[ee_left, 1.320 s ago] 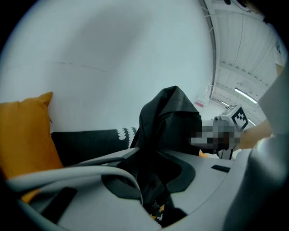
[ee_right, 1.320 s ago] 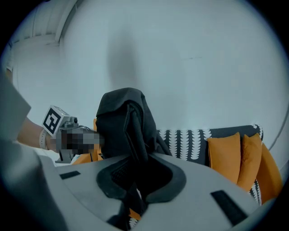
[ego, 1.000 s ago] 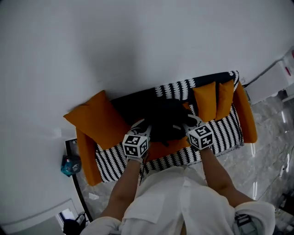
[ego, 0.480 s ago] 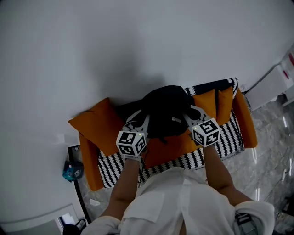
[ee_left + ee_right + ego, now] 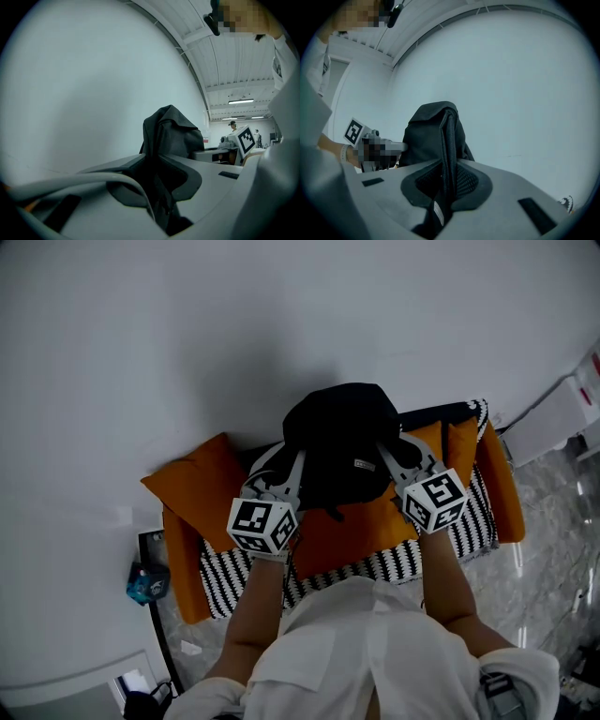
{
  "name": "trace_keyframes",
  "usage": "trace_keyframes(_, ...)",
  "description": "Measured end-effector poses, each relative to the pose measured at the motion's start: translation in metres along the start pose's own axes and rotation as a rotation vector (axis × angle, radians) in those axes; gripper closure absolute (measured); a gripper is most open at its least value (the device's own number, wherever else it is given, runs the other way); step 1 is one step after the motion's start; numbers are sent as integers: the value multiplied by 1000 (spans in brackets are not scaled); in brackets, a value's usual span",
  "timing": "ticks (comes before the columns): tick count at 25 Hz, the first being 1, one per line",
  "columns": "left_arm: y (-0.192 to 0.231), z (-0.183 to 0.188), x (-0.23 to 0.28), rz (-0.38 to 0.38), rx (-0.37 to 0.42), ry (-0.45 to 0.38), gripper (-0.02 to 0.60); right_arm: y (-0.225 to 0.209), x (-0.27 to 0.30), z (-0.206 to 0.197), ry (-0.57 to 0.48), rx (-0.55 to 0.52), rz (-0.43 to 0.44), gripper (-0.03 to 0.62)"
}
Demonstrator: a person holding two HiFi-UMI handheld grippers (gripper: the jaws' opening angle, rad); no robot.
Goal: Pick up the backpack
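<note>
A black backpack (image 5: 342, 442) hangs in the air above the sofa (image 5: 459, 521), held between my two grippers. My left gripper (image 5: 292, 463) is shut on the bag's left side, where dark fabric (image 5: 161, 140) is pinched between its jaws in the left gripper view. On the bag's right side my right gripper (image 5: 386, 454) is shut on a padded strap (image 5: 449, 140) that runs up between its jaws. Both grippers point nearly level, toward the white wall.
The sofa has a black-and-white striped seat, orange arms and orange cushions (image 5: 197, 488). A white wall (image 5: 234, 324) stands right behind it. A blue object (image 5: 142, 583) lies on the floor at the left, a white cabinet (image 5: 562, 404) at the right.
Both grippers have risen with the backpack: it lay on the sofa seat a second ago and now hangs well above it, in front of the wall.
</note>
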State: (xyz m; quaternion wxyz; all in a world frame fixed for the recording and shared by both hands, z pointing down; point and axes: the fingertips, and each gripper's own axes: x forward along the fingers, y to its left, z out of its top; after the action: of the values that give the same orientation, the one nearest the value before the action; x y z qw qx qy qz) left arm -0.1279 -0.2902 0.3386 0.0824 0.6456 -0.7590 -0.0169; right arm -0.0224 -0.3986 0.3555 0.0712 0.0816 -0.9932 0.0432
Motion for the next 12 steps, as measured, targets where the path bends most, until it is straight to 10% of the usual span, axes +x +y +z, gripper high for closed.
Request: trace_keyframes(12,-1,9,-11,-3,-8,-35,497,9,-3,8,-10,-9,5,545)
